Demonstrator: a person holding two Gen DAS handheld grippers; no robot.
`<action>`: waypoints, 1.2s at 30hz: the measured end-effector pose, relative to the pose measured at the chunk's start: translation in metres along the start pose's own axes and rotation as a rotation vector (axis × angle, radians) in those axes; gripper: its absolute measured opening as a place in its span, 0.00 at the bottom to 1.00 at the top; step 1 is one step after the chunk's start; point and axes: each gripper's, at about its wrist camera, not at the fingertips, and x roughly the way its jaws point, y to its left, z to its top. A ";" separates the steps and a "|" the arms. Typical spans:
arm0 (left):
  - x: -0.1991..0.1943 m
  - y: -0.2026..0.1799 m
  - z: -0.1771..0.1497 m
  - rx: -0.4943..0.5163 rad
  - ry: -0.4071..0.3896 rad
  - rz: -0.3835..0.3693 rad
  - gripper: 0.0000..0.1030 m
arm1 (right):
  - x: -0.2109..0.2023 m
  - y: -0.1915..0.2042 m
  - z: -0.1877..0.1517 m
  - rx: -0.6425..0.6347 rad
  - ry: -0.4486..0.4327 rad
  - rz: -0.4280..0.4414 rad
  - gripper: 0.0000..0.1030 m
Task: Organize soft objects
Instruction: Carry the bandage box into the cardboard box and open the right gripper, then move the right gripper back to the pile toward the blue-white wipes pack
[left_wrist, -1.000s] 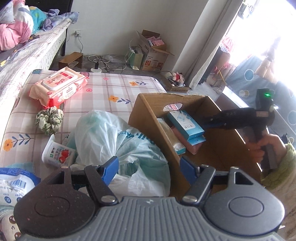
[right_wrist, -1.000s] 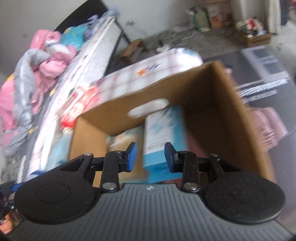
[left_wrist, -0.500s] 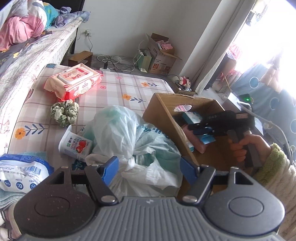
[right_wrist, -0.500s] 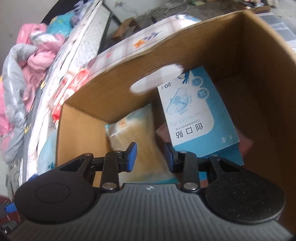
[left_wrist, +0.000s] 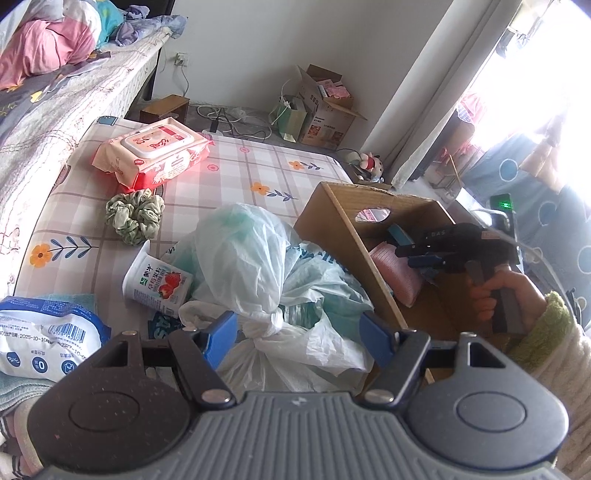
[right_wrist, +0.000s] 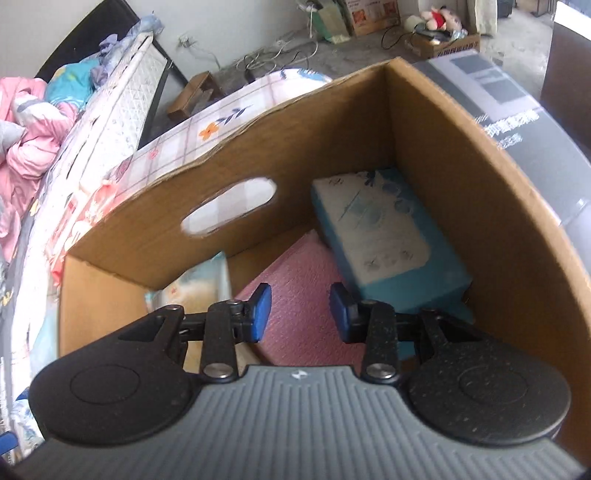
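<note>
An open cardboard box (left_wrist: 332, 221) (right_wrist: 424, 122) stands on the flowered bed sheet. Inside it lie a blue carton (right_wrist: 384, 236) in the far corner, a pink pack (right_wrist: 295, 266) (left_wrist: 395, 273) and a pale pack (right_wrist: 199, 284) at the left wall. My right gripper (right_wrist: 300, 314) (left_wrist: 402, 247) reaches down into the box above the pink pack. Its jaws are opening and nothing sits between them. My left gripper (left_wrist: 297, 338) stands open just above a knotted white and green plastic bag (left_wrist: 258, 258) beside the box.
On the sheet lie a green scrunchie (left_wrist: 135, 216), a red wet-wipes pack (left_wrist: 155, 149), a tipped yogurt cup (left_wrist: 157, 280) and a blue-white pack (left_wrist: 44, 336) on a teal cloth. A bed with pink bedding runs along the left. Boxes and cables clutter the floor.
My right gripper has sunk deeper into the box, and the blue carton once close to its jaws now lies apart in the far corner. The left view has drawn back slightly.
</note>
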 end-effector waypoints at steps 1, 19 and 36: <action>0.000 0.000 0.000 0.000 -0.001 0.001 0.72 | -0.004 0.000 -0.003 0.016 0.003 0.018 0.37; -0.005 0.003 -0.003 -0.001 -0.010 -0.006 0.72 | 0.007 -0.014 -0.051 0.228 0.058 0.105 0.45; -0.007 0.002 -0.003 0.019 -0.025 0.005 0.72 | -0.056 0.009 -0.027 0.000 -0.132 0.099 0.39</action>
